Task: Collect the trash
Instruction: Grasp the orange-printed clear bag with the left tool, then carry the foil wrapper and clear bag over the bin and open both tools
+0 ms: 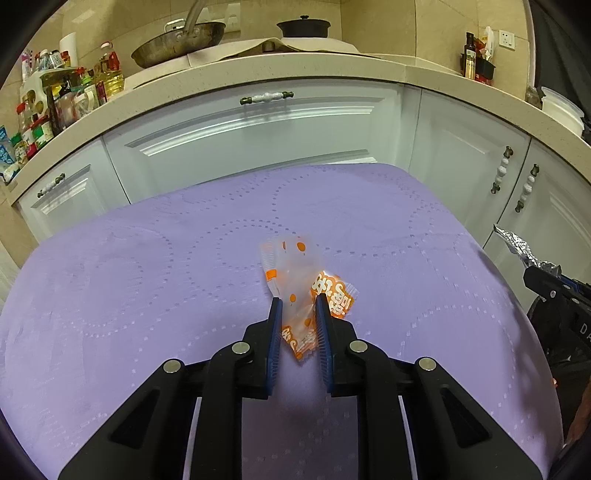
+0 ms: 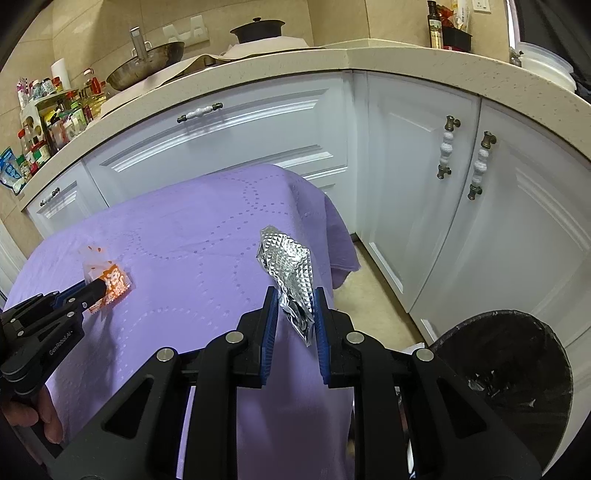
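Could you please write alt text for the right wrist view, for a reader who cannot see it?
The right gripper holds a crumpled silver foil wrapper above a purple tablecloth. At left, the left gripper pinches an orange and clear wrapper; a dark trash bin stands at lower right.

A cloth-covered table (image 2: 177,236) stands in front of a run of kitchen cabinets (image 2: 229,147). A snack wrapper (image 1: 295,295) lies on the table near its middle, between the fingers of the left gripper (image 1: 299,306). To its right, the right gripper (image 2: 295,299) holds a foil wrapper (image 2: 291,273) above the table's right edge. A trash bin (image 2: 517,354) sits on the floor, right of the table. A wok (image 1: 177,40) and a lidded pot (image 1: 303,27) rest on the countertop (image 1: 295,70) behind.
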